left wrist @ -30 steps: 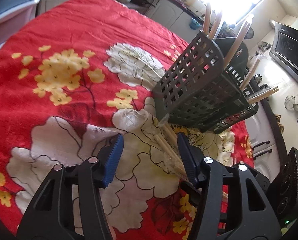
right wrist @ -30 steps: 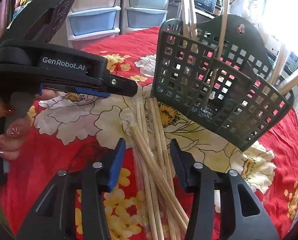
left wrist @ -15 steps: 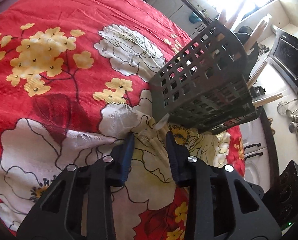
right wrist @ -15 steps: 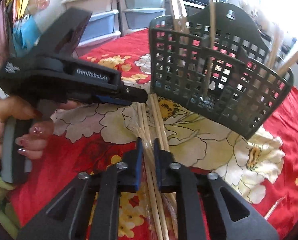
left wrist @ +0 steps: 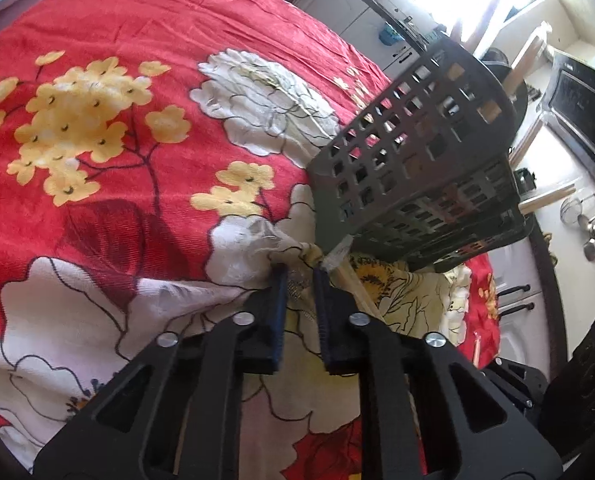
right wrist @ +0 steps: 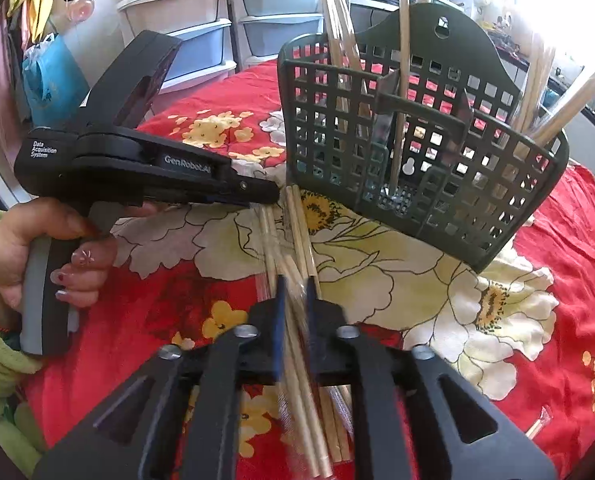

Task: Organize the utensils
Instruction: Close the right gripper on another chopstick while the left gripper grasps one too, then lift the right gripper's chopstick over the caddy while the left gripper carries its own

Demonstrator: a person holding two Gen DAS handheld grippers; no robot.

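Observation:
A bundle of wooden chopsticks (right wrist: pixel 297 240) in a clear wrapper lies on the red flowered tablecloth (left wrist: pixel 97 80) in front of a dark green slotted utensil basket (right wrist: pixel 417 152), which holds several upright chopsticks. My left gripper (left wrist: pixel 300 276) is closing on the far end of the wrapper (left wrist: pixel 337 252), right beside the basket (left wrist: pixel 397 168), and the cloth bunches at its tip. The right wrist view shows it from the side (right wrist: pixel 269 196), held by a hand (right wrist: pixel 37 248). My right gripper (right wrist: pixel 295 284) has the chopsticks between its pads near the bundle's middle; its jaws are opening slightly.
Plastic drawer units (right wrist: pixel 201 40) stand behind the table. A microwave (left wrist: pixel 581 116) and hanging ladles (left wrist: pixel 593 224) are on the kitchen side at the right. One loose wrapped chopstick (right wrist: pixel 537 428) lies near the table's right edge.
Both grippers went from wide open to nearly closed. The left moved forward and down to the wrapper end near the basket. The right closed on the chopsticks, then widened a little.

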